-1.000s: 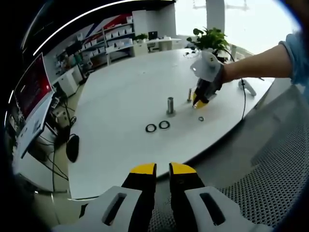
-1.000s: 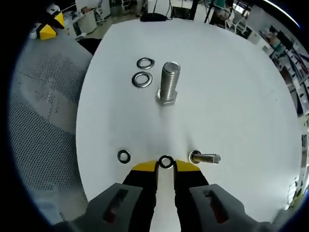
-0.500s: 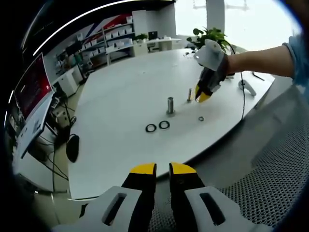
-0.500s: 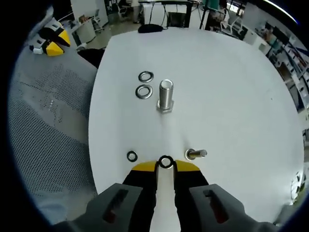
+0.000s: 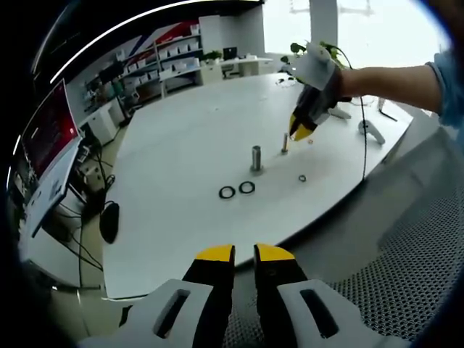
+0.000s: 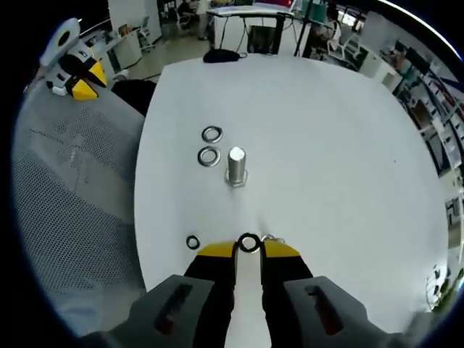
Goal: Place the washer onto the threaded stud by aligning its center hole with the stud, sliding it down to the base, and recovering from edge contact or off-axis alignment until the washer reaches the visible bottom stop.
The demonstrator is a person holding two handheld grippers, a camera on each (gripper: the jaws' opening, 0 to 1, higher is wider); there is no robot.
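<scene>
We pinch the washer (image 6: 249, 243) at the tips of our right gripper (image 6: 249, 250), raised over the small threaded stud (image 5: 285, 143) near the white surface (image 6: 326, 145) edge; our left gripper (image 5: 244, 253) hangs pressed together, off the surface

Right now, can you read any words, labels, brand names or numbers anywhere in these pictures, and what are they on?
No text can be read.
The red screen in the left gripper view: any lettering is too blurred.
The red and blue wall graphic above the shelves: shapes, no legible words.
The washer in the right gripper, and the large bolt: no markings visible.
</scene>
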